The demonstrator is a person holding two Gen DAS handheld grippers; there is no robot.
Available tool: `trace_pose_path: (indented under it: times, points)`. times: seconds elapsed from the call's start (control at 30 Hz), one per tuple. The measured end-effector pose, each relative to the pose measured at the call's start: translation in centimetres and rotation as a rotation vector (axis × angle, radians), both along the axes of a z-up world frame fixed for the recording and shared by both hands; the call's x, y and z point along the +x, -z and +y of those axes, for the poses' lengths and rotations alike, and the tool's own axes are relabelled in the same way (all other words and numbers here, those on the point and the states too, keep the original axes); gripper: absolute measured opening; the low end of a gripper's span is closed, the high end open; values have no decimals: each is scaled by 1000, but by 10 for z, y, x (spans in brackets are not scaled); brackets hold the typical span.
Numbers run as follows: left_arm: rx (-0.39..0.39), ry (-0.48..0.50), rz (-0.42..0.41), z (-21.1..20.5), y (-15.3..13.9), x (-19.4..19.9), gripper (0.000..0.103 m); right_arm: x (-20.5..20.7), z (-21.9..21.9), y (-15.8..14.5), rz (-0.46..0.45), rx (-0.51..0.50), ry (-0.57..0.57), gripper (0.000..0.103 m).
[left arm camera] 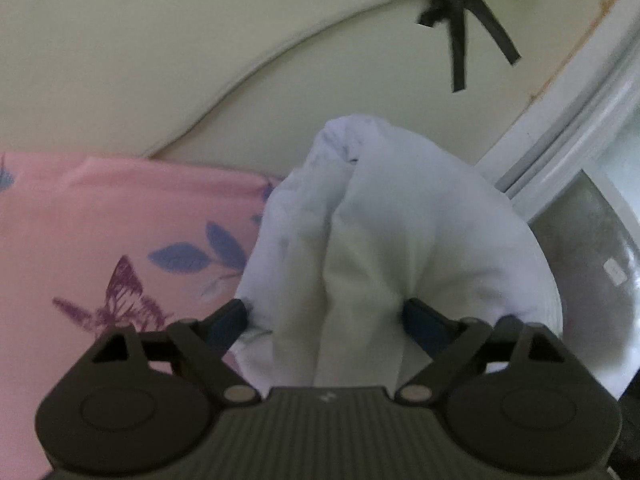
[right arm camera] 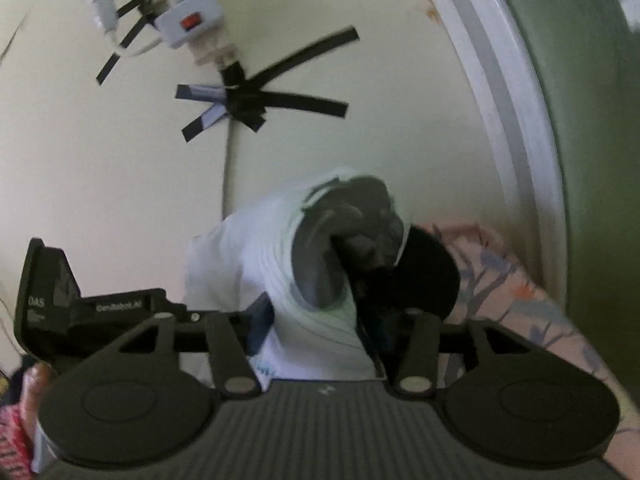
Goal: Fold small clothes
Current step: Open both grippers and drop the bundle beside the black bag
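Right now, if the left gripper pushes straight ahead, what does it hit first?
The bunched white garment already sitting between the left gripper fingers. Past it, probably the cream wall; depth there is unclear.

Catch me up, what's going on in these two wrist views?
A person is folding small clothes with a handheld tool in each hand. The left tool has a bunched white garment between its fingers, over a pink printed sheet. The right tool has white cloth with a grey patch between its fingers; whether it is the same garment is unclear. The views are too blurred to tell whether either tool is gripping. Behind, a power strip is taped to the wall.
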State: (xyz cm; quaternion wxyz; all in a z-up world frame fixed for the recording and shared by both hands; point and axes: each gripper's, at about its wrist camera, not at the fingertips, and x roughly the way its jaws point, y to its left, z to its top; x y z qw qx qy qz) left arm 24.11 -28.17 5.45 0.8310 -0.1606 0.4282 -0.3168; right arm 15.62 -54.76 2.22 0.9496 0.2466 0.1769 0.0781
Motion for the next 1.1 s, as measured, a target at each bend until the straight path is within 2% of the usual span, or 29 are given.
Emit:
trace_pose_path:
  times: [0.07, 0.13, 0.27, 0.33, 0.47, 0.63, 0.77, 1.1]
  points:
    - [-9, -12, 10, 10, -8, -5, 89, -12, 4, -14, -36, -43, 32, 53]
    - [-14, -27, -15, 26, -17, -18, 90, -25, 7, -22, -56, -59, 56, 53]
    - [8, -43, -45, 57, -21, -54, 91, -57, 15, -28, -36, -31, 63, 53]
    - [66, -55, -65, 67, -19, -76, 91, -76, 23, -23, -8, -6, 63, 53]
    - [213, -61, -120, 81, -11, -126, 93, -117, 47, -4, 62, 109, -7, 53]
    - [363, -85, -214, 96, -3, -182, 101, -163, 81, 16, 139, 145, -39, 54]
    - [439, -96, -285, 113, -1, -211, 103, -193, 99, 24, 191, 151, -25, 54]
    - [437, -232, -379, 146, 4, -244, 103, -235, 130, 19, 229, 111, 33, 55]
